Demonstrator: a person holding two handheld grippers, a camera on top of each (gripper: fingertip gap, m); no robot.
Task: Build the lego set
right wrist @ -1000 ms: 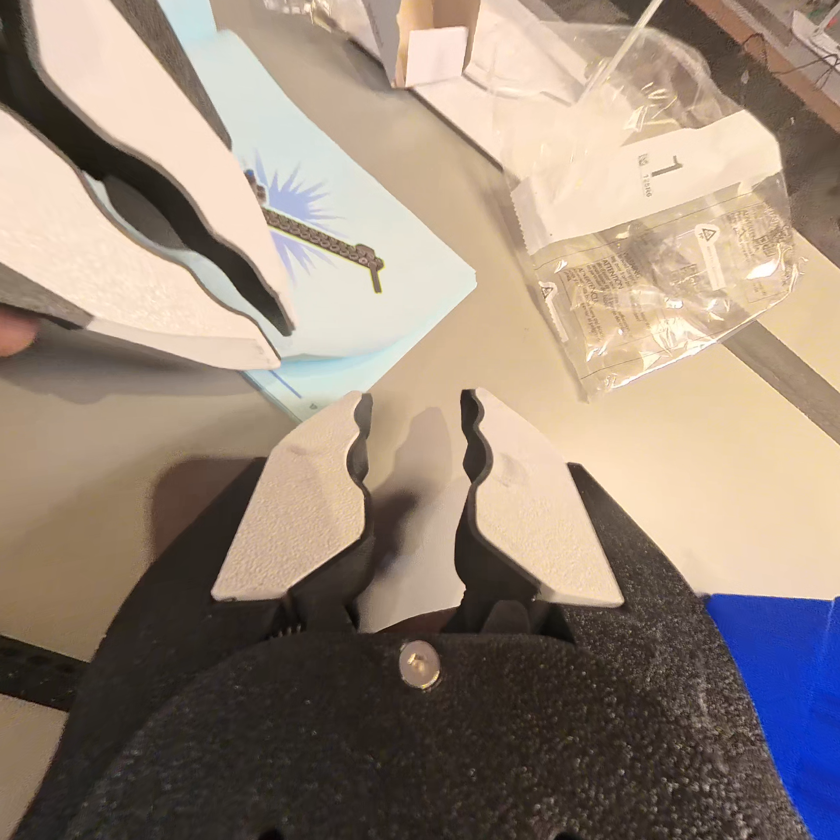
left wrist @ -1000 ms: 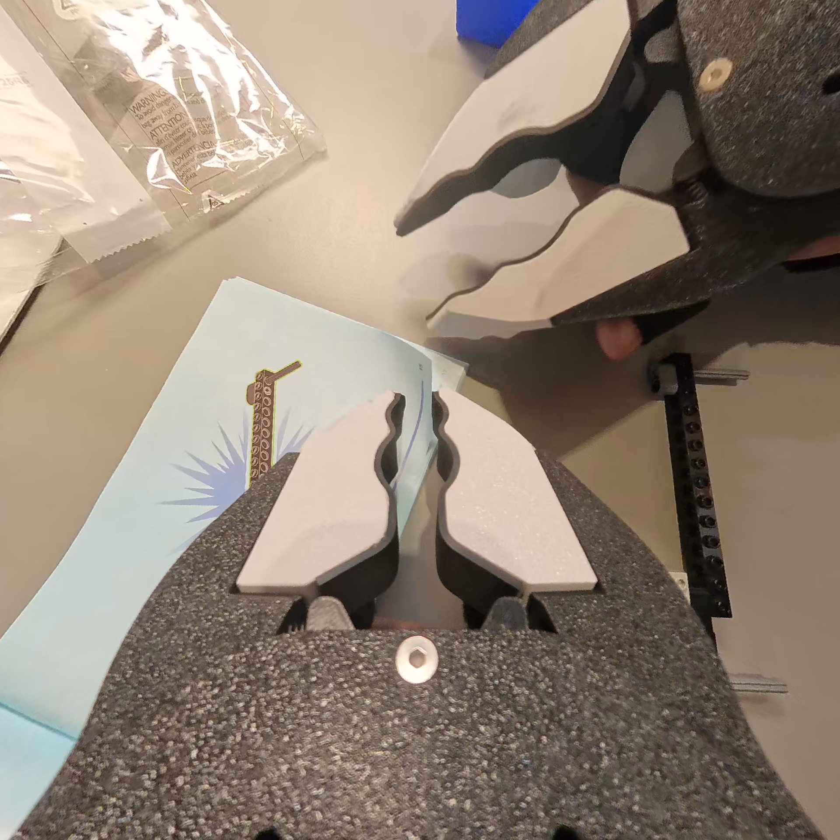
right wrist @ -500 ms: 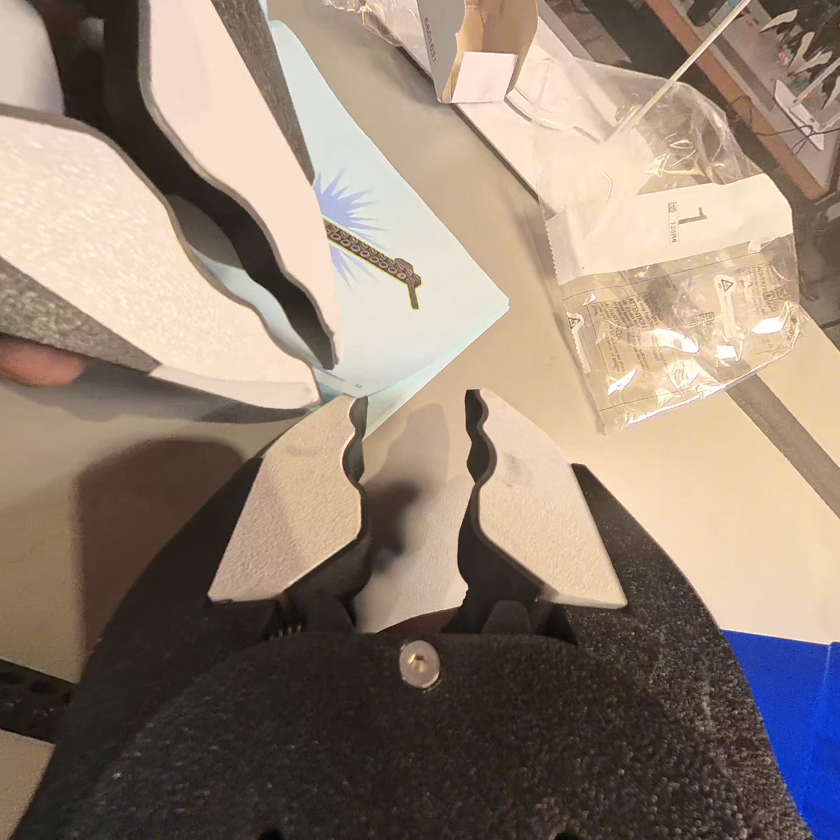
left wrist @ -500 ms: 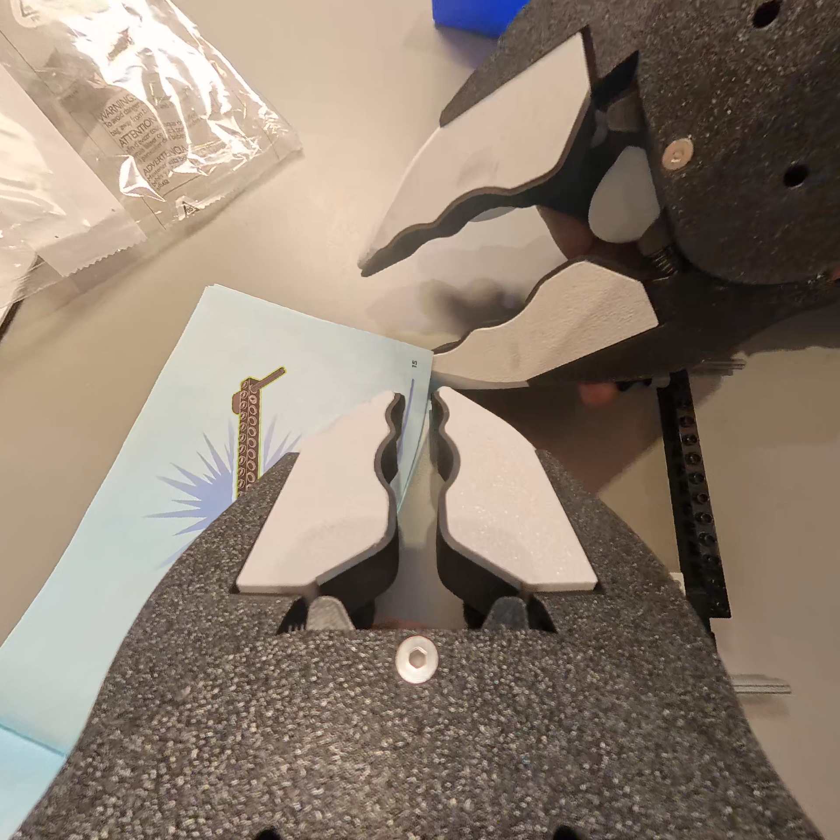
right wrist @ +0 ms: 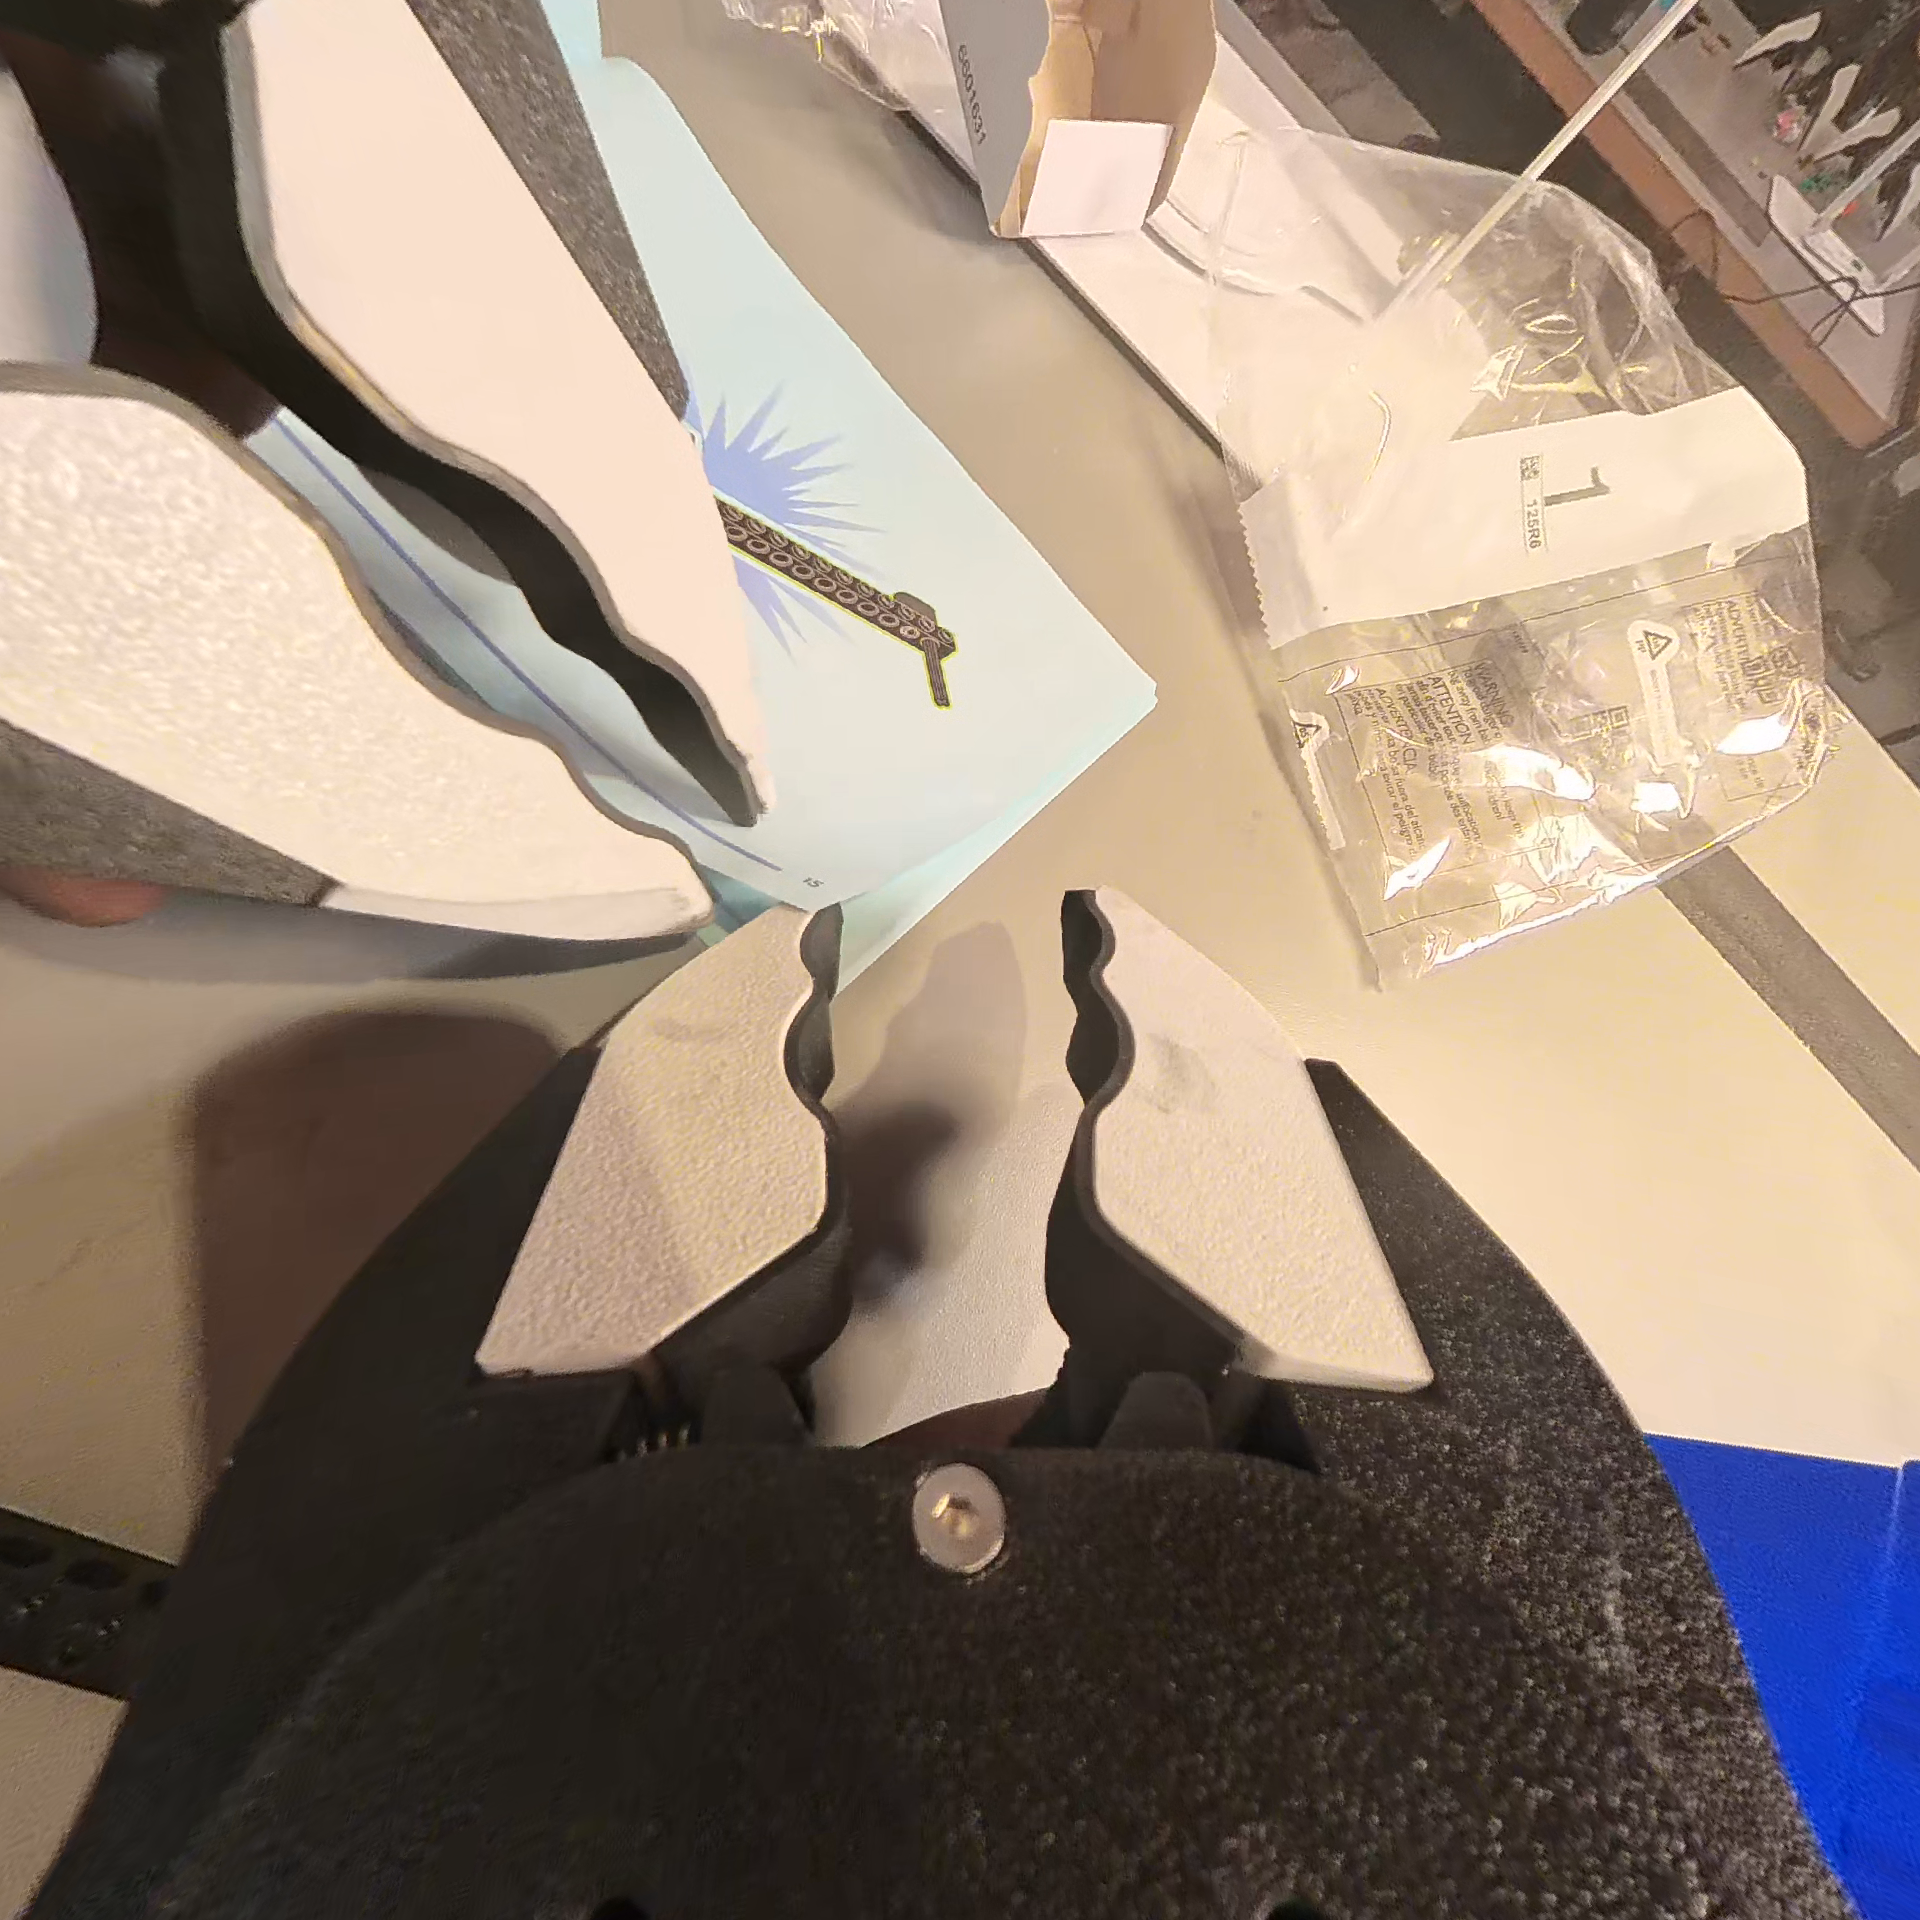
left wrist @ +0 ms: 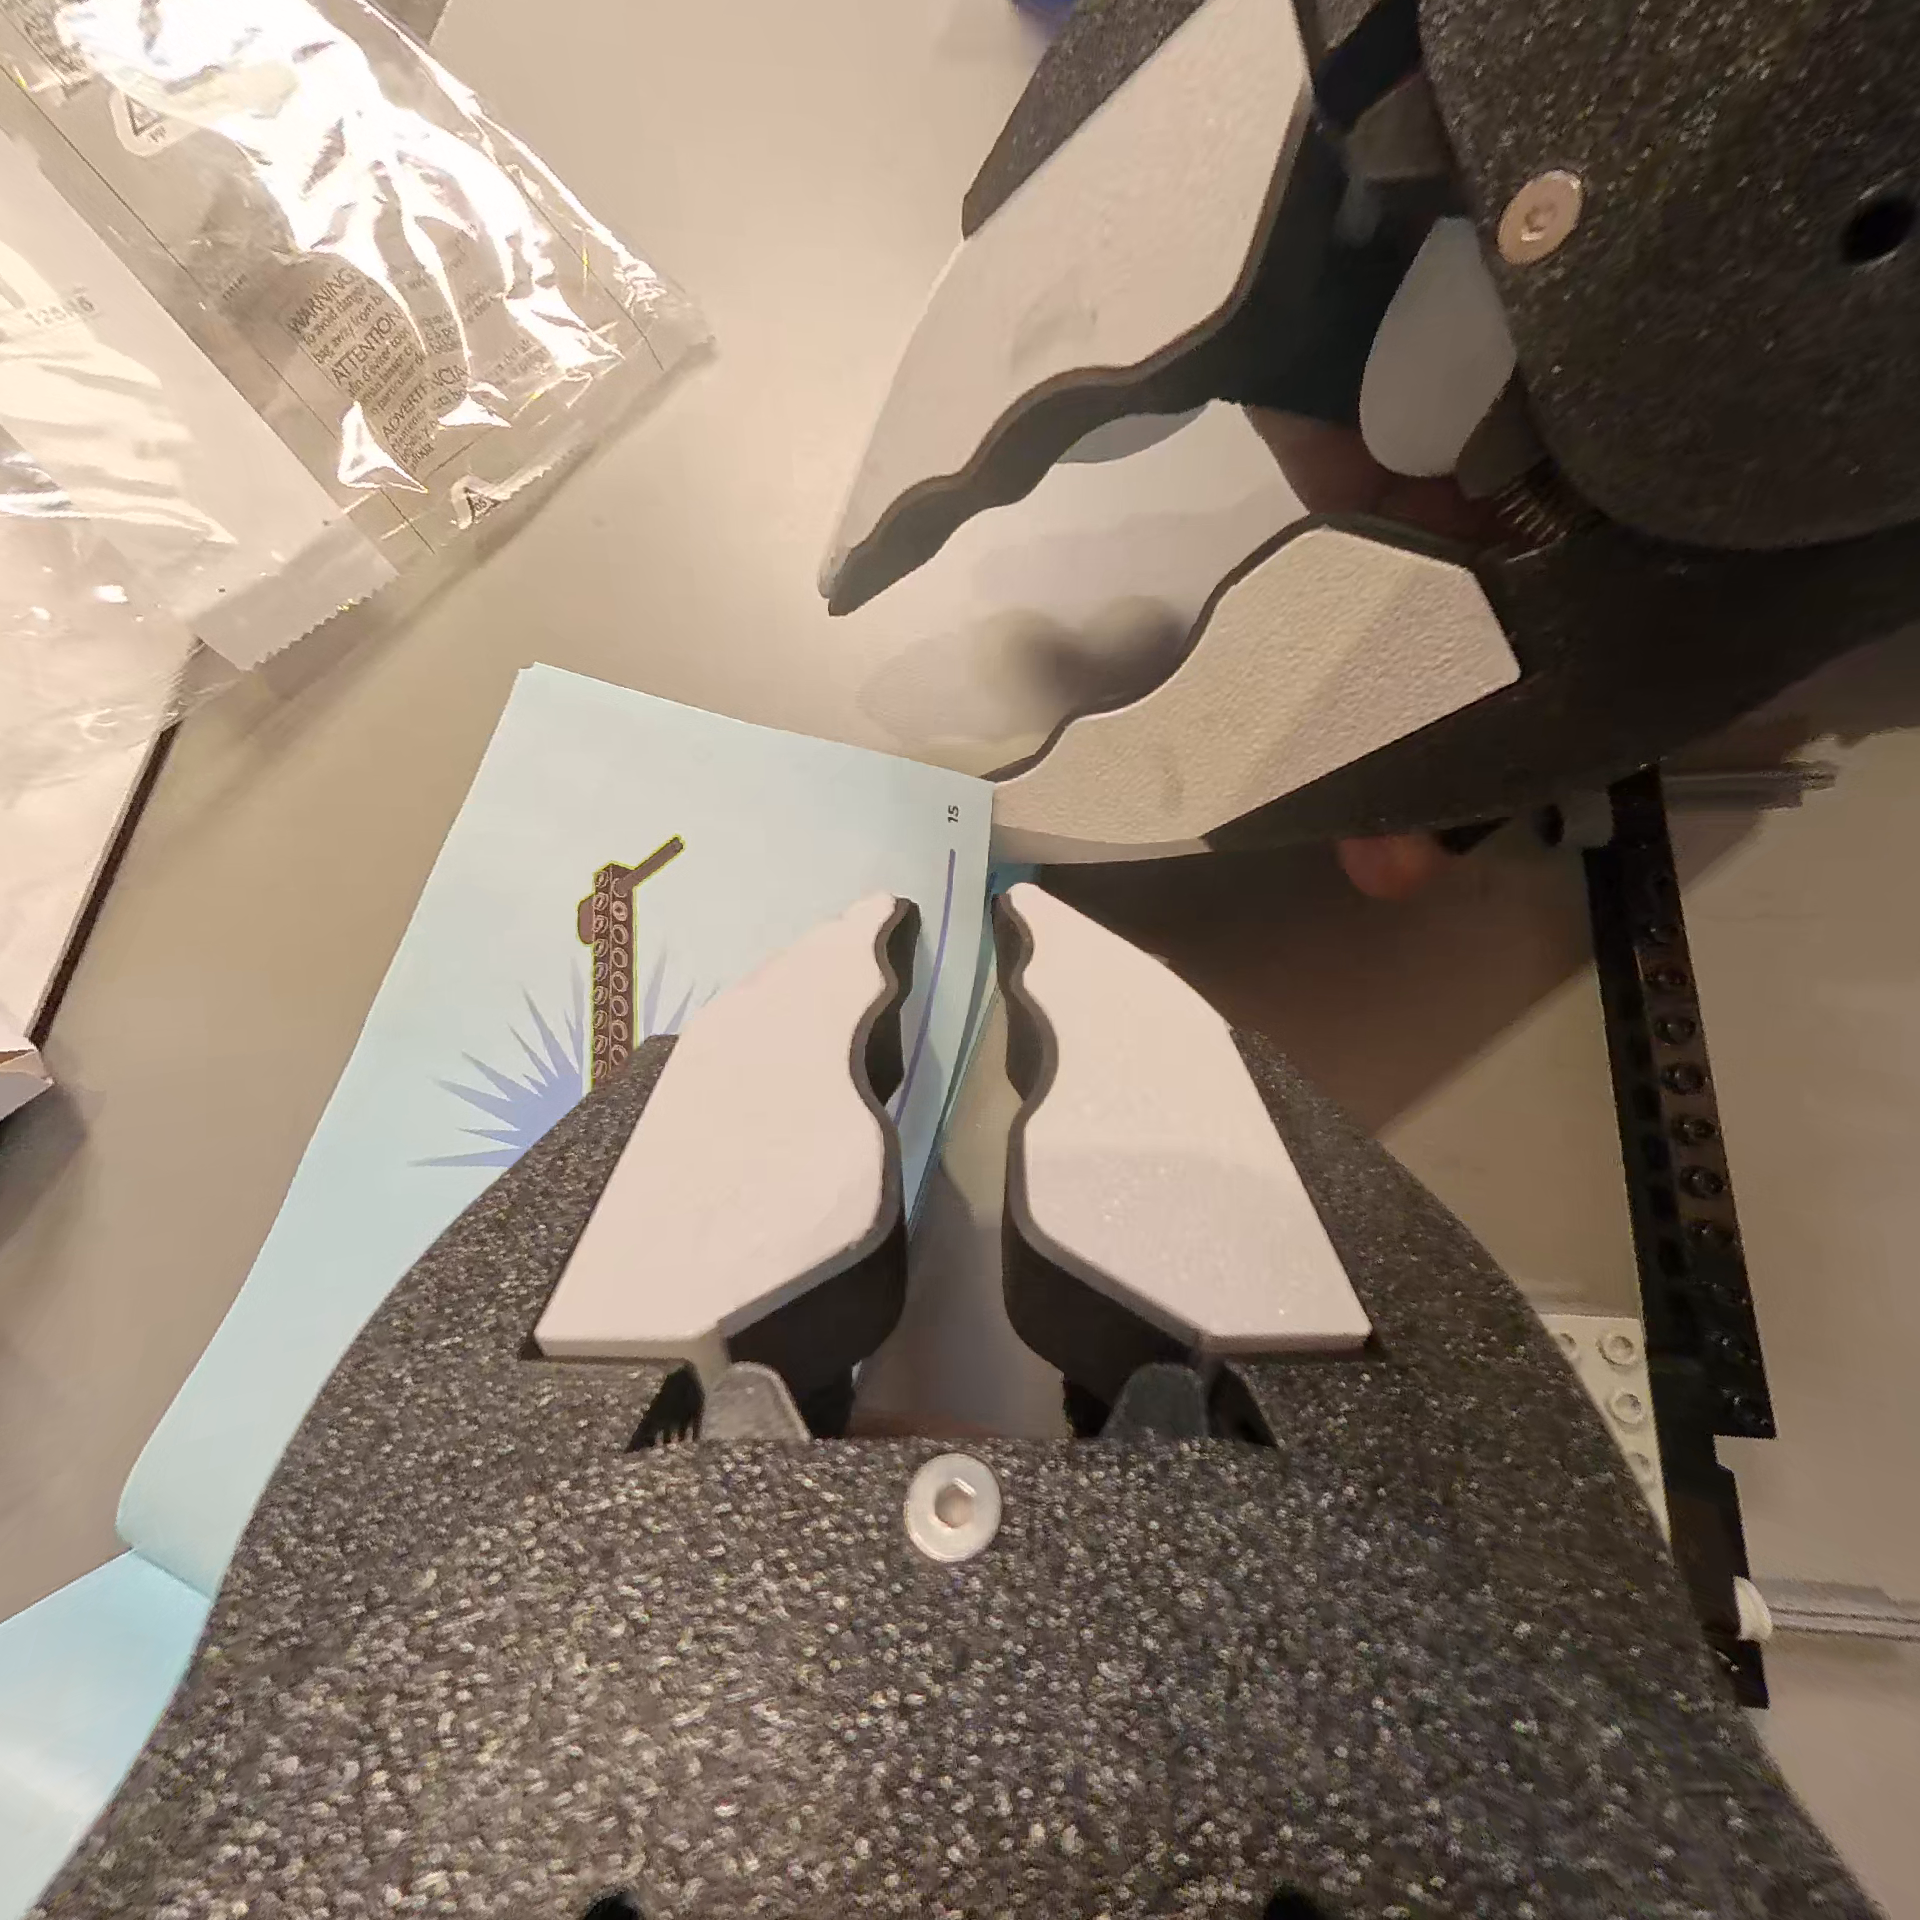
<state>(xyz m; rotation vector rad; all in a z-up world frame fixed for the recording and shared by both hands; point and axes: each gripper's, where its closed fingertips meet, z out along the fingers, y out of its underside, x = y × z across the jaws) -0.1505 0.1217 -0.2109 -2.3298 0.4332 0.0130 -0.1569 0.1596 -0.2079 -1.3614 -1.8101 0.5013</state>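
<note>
Pale-blue paper instruction booklet (left wrist: 727, 831), printed with a drawing of a brown studded beam on a purple starburst, lies open on the beige table (left wrist: 727, 156), its top page curling upward. Left of it sits a crinkled clear plastic bag (left wrist: 364, 312). The page's right edge runs between the fingers of the left gripper (left wrist: 951, 914), which stand slightly apart, with a gap beside the paper. The right gripper (right wrist: 951, 914) gapes wide and bare, one fingertip at the page corner. A long black studded beam (left wrist: 1683, 1143) shows only in the left wrist view, a torn cardboard box (right wrist: 1081, 156) and a bright blue sheet (right wrist: 1818, 1662) only in the right.
</note>
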